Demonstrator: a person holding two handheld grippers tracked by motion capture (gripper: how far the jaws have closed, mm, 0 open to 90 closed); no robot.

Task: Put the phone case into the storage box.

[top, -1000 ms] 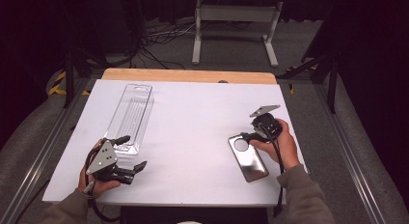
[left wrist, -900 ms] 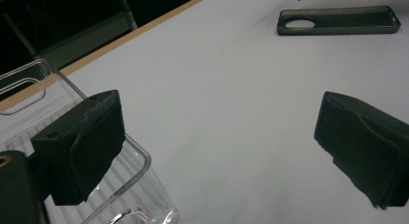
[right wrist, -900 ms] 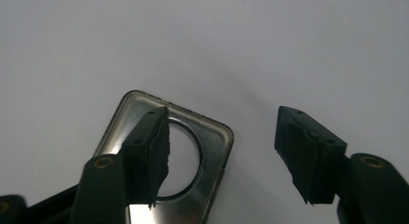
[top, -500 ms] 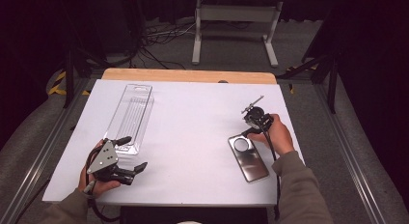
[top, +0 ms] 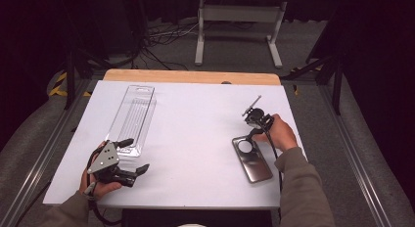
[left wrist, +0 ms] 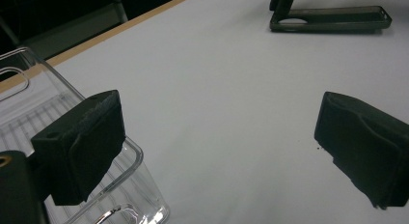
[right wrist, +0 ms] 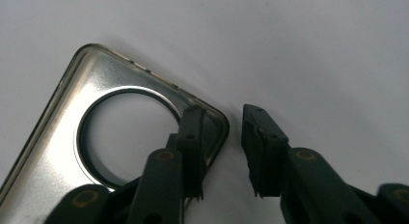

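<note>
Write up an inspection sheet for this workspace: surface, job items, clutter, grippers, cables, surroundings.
Surface: white table top with a wooden strip along its far edge; bare between the things.
Job's things: phone case, shiny with a round camera hole, lying flat at the right; clear plastic pack, lying flat at the left.
Clutter: nothing seen.
Grippers: right gripper has just been closing, its jaws straddling the case's corner rim, a gap showing at the outer pad; left gripper open, one jaw over the pack's near end.
Cables: a cable runs from the right gripper along the sleeve; more on the floor beyond the table.
Surroundings: dark room, grey floor, a metal stand behind.
</note>
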